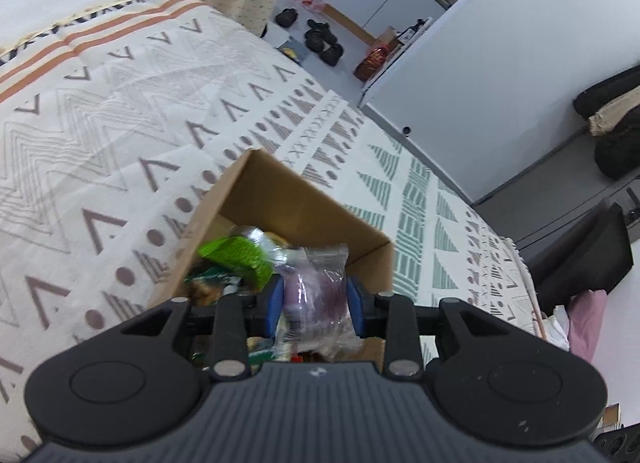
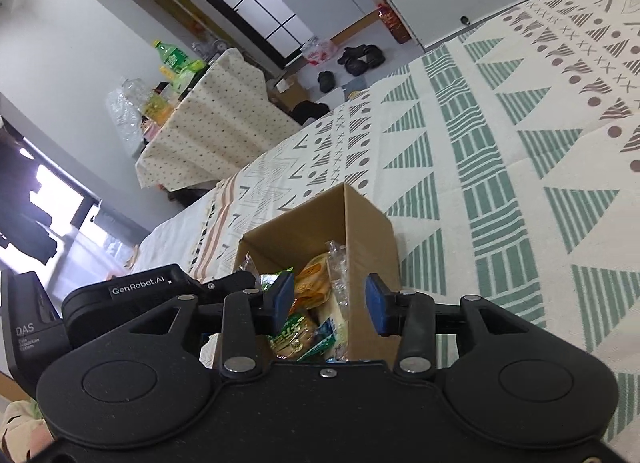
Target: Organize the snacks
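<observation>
a cardboard box (image 1: 288,199) stands open on the patterned bedspread (image 1: 120,123), packed with snacks. both tools hang over its near rim, pointing down into it.

the left hand-held gripper (image 1: 315,305) has a clear plastic packet with a purple tint (image 1: 320,283) between its blue pads (image 1: 274,303); both pads appear to touch the film, so it looks lightly held, the jaws only narrowly apart. the packet sits upright, its long axis running away from the tool, with the top crinkled above the pads. a bright green packet (image 1: 240,259) lies just beside it to the left, inside the box.

the right hand-held gripper (image 2: 330,303) is partly open and holds nothing; its right pad stands outside the box wall, its left pad over the contents. directly below and ahead lie an orange-yellow packet (image 2: 314,279) and a green-printed biscuit packet (image 2: 292,335), both wrapped in glossy film and stacked loosely.

by this view the left tool is the one engaged; the likely next move is settling or releasing the purple packet in the box.
</observation>
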`<control>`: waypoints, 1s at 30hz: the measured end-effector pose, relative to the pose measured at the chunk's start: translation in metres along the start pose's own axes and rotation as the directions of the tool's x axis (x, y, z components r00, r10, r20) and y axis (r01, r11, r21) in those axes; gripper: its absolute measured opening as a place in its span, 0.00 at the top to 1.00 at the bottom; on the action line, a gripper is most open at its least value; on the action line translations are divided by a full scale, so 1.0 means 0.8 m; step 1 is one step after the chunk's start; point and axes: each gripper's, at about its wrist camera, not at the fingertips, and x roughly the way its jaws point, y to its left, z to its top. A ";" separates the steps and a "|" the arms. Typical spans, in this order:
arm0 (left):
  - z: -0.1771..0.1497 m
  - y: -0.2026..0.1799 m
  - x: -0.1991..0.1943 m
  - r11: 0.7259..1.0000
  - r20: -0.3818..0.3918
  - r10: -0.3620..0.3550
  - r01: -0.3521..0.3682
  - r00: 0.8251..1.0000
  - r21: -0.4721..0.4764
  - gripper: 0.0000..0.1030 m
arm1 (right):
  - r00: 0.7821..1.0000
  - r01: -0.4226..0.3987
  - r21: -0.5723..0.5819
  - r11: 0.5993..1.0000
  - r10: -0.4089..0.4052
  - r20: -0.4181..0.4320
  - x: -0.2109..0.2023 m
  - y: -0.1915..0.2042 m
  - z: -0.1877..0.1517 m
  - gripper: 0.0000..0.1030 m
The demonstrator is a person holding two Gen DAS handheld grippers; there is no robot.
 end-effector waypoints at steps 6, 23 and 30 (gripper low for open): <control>0.001 -0.007 -0.001 0.999 -0.014 -0.023 0.023 1.000 0.026 0.41 | 0.999 0.040 0.008 0.999 -0.040 0.020 -0.007 -0.004 -0.001 0.60; -0.017 -0.024 -0.094 0.978 0.009 0.149 -0.149 0.989 0.145 0.10 | 0.998 0.034 -0.017 0.999 -0.033 0.047 -0.060 0.016 0.001 0.53; -0.034 -0.047 -0.140 0.967 0.036 0.146 -0.151 0.989 0.203 0.04 | 0.991 0.065 -0.071 0.995 -0.056 0.124 -0.115 0.039 -0.001 0.18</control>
